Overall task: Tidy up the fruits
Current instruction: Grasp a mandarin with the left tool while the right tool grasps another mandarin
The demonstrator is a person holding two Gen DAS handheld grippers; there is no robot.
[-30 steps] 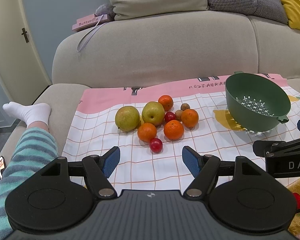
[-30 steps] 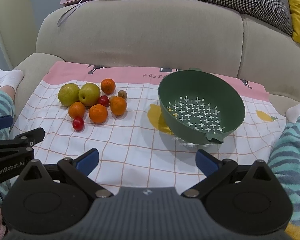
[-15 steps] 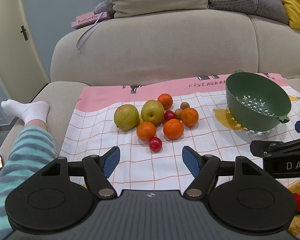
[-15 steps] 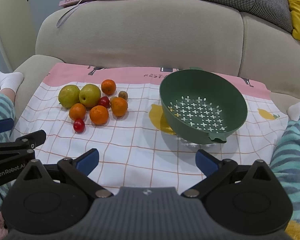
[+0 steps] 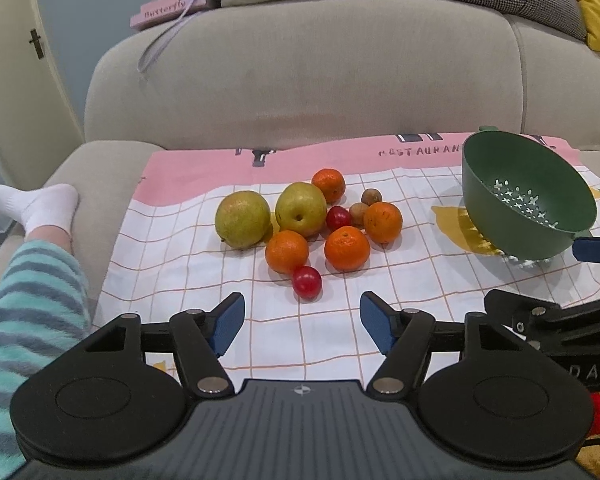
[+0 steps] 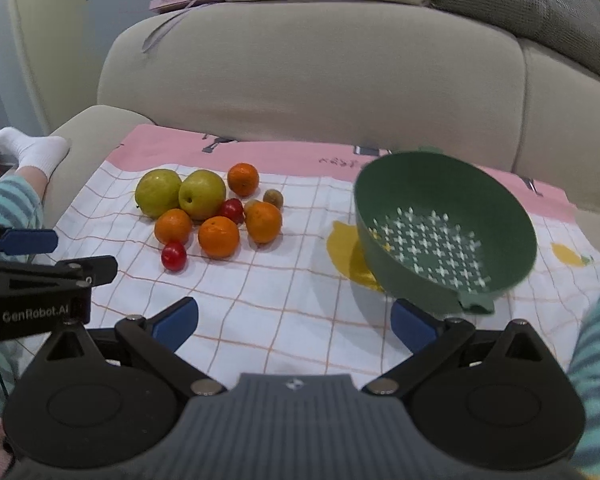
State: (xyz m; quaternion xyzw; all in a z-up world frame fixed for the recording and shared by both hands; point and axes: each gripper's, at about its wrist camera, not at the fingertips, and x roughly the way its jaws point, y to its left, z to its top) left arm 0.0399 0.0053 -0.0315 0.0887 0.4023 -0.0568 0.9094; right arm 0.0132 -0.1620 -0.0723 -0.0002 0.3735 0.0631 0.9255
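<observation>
Right, my left gripper (image 5: pixel 302 326) sits at the bottom centre of its frame with the jaws apart; they have just been closing a little, and nothing lies between the blue pads. Just above that gap, on the checked cloth (image 5: pixel 204 276), is a small red fruit (image 5: pixel 307 282), the nearest piece of the heap. Behind it come two oranges (image 5: pixel 287 251) side by side, then two yellow-green pears (image 5: pixel 243 219), a third and fourth orange, another red fruit and two small brown ones, all bunched in the middle of the picture.

The green colander (image 5: pixel 528 196) stands at the right of that frame, tilted so its perforated floor faces me, with no fruit in it.

In the right wrist view, my right gripper (image 6: pixel 294 320) is spread wide at the bottom, holding nothing. Its right pad sits in front of the colander's lower rim (image 6: pixel 476 303); the frame is blurred there, so I cannot say whether they touch. The fruit heap is upper left of centre.
</observation>
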